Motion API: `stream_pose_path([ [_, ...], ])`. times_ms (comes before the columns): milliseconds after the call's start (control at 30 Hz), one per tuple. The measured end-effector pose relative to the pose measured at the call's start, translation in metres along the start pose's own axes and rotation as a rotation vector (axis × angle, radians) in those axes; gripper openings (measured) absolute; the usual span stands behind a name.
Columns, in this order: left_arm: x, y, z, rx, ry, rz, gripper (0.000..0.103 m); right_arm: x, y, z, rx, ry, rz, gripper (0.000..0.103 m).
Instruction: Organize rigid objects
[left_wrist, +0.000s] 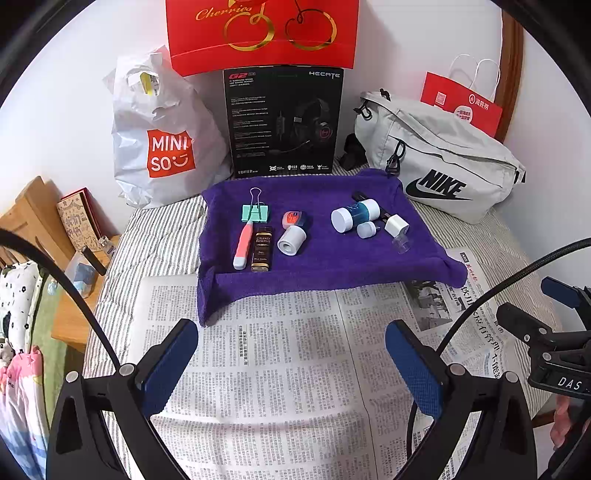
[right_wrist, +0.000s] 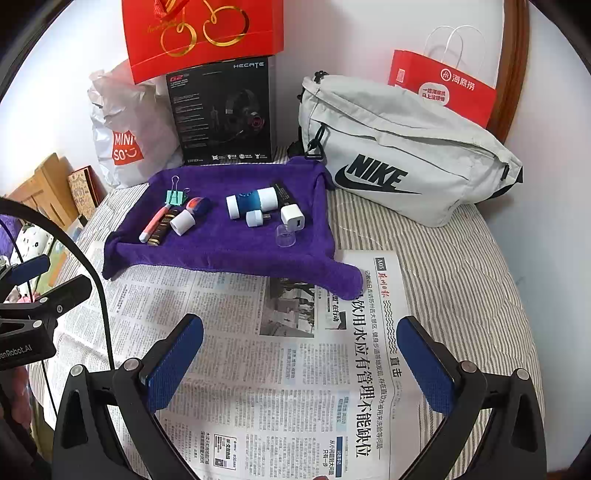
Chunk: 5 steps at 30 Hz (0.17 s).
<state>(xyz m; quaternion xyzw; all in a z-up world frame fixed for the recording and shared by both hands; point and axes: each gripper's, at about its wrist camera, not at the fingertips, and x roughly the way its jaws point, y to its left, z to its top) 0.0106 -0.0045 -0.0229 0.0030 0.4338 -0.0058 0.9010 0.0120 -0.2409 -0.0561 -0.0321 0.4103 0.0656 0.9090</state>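
A purple towel (left_wrist: 332, 266) (right_wrist: 221, 251) lies on the newspaper and bears small rigid objects: a green binder clip (left_wrist: 255, 212) (right_wrist: 176, 196), a pink-and-white pen (left_wrist: 243, 243) (right_wrist: 153, 223), a dark lighter (left_wrist: 262, 248) (right_wrist: 160, 230), a white cylinder (left_wrist: 291, 240) (right_wrist: 183, 222), a blue-white bottle (left_wrist: 356, 214) (right_wrist: 251, 202), a white charger (left_wrist: 396, 225) (right_wrist: 292, 220) and a clear cap (left_wrist: 402, 245) (right_wrist: 286, 234). My left gripper (left_wrist: 291, 365) is open and empty over the newspaper, short of the towel. My right gripper (right_wrist: 299, 365) is open and empty, likewise.
Newspaper (left_wrist: 288, 369) (right_wrist: 258, 369) covers a striped bedspread (right_wrist: 443, 280). Behind the towel stand a Miniso bag (left_wrist: 162, 140), a black headset box (left_wrist: 284, 122), a red gift bag (left_wrist: 262, 33), a grey Nike bag (left_wrist: 443, 162) (right_wrist: 399, 155) and a red paper bag (right_wrist: 443, 85). A wooden stand (left_wrist: 37, 210) is at left.
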Motion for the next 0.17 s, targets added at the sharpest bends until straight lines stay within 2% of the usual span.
stream_pose_path([
  [167, -0.0014, 0.001, 0.0003, -0.01, -0.011, -0.004, 0.103, -0.0007, 0.0004, 0.0, 0.001, -0.001, 0.0, 0.103],
])
